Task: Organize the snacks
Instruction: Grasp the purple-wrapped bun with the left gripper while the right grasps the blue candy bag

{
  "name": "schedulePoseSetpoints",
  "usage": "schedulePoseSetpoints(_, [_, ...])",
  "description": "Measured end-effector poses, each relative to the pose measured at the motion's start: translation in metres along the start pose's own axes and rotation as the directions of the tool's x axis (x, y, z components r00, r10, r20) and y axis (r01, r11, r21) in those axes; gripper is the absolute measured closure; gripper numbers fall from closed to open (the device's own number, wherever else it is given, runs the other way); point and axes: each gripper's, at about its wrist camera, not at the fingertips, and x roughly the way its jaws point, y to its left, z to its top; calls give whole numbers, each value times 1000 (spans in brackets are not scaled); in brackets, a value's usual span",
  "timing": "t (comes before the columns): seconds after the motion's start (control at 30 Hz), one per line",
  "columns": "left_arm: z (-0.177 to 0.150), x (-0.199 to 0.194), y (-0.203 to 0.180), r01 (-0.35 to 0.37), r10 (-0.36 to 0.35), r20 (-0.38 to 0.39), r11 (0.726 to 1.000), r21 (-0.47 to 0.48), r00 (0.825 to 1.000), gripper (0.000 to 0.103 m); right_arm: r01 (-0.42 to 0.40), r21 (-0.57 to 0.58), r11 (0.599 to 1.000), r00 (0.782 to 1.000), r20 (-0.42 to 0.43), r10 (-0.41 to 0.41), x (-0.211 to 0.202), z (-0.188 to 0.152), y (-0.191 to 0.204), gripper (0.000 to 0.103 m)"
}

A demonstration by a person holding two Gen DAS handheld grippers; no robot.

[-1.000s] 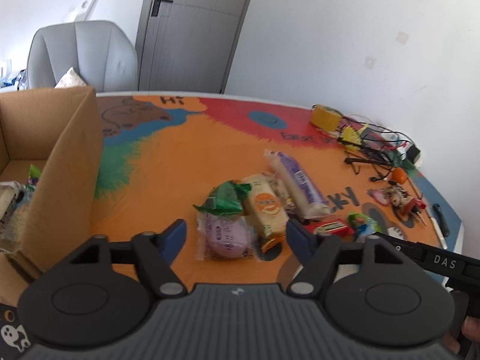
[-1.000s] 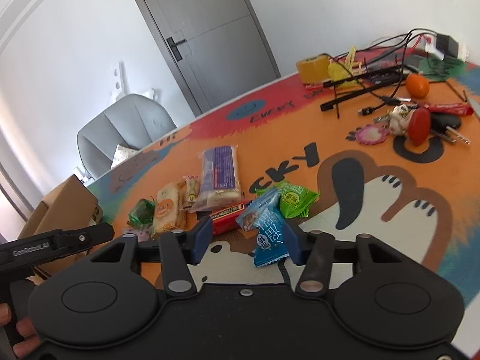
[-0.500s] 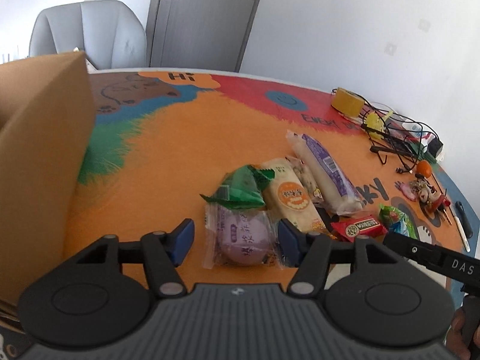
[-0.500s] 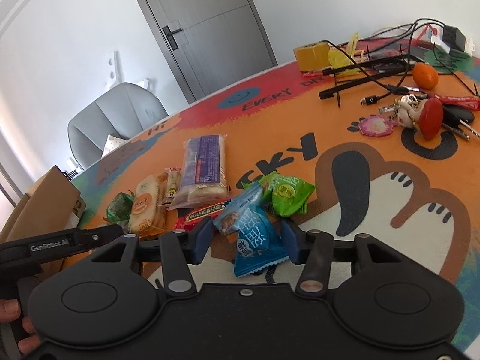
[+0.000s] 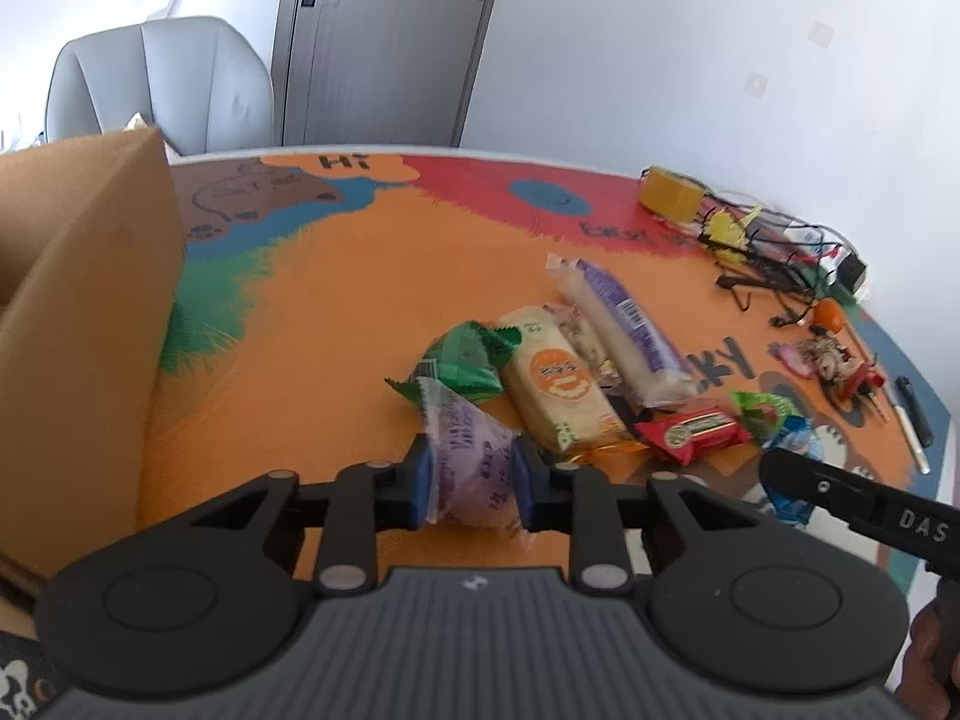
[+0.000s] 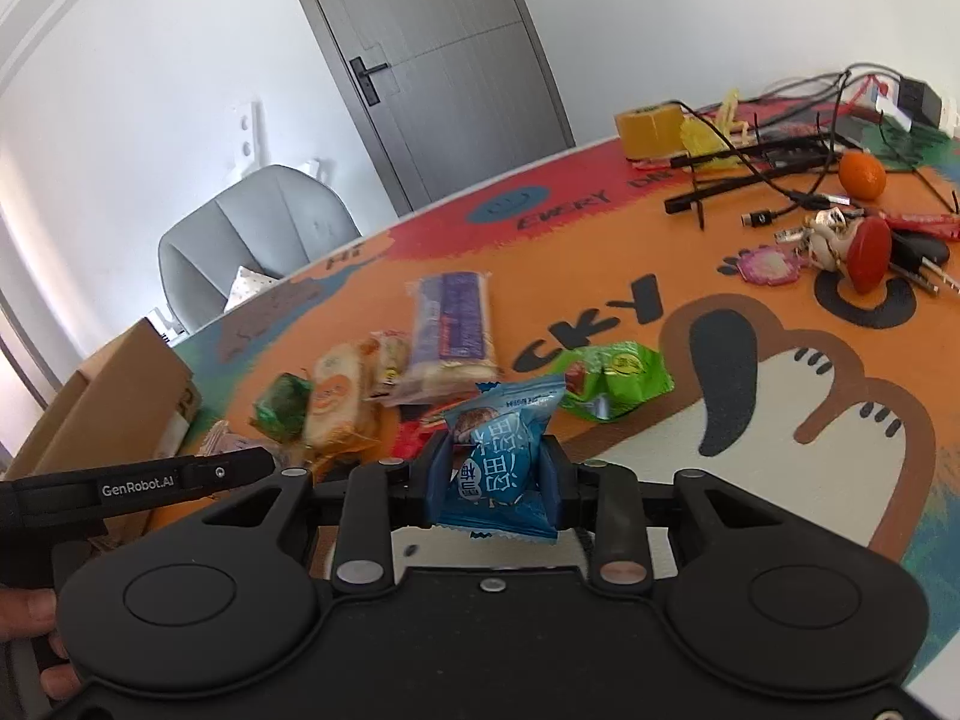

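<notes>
Both pick-ups are in hand — the left gripper [image 5: 470, 483] has just clamped its fingers on the purple-printed clear wrapped bun [image 5: 471, 468], the right gripper [image 6: 493, 474] on the blue foil snack packet [image 6: 498, 456] — so next comes lifting both off the colourful printed surface [image 5: 336, 312] toward the brown cardboard box [image 5: 84, 312] beyond the left fingers.

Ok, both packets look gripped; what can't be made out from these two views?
- Cardboard box interior: left wrist view, cut off by the left edge and its own wall.
- Purple packet underside: left wrist view, the left gripper body hides it.
- Red bar: right wrist view, mostly behind the blue packet in the right gripper.
- Printing on the beige pack: blurred.
</notes>
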Motion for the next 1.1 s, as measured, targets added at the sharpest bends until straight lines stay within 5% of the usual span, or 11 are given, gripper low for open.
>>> schedulePoseSetpoints(0.47, [5,-51,4,31,-31,114,1000,3,993,87,-39,-36,999,998,57,41,-24,3,35,71])
schedulePoseSetpoints(1.1, [19,-124,43,-15,25,240,999,-42,971,87,-176,-73,982,981,73,181,-20,10,95,71])
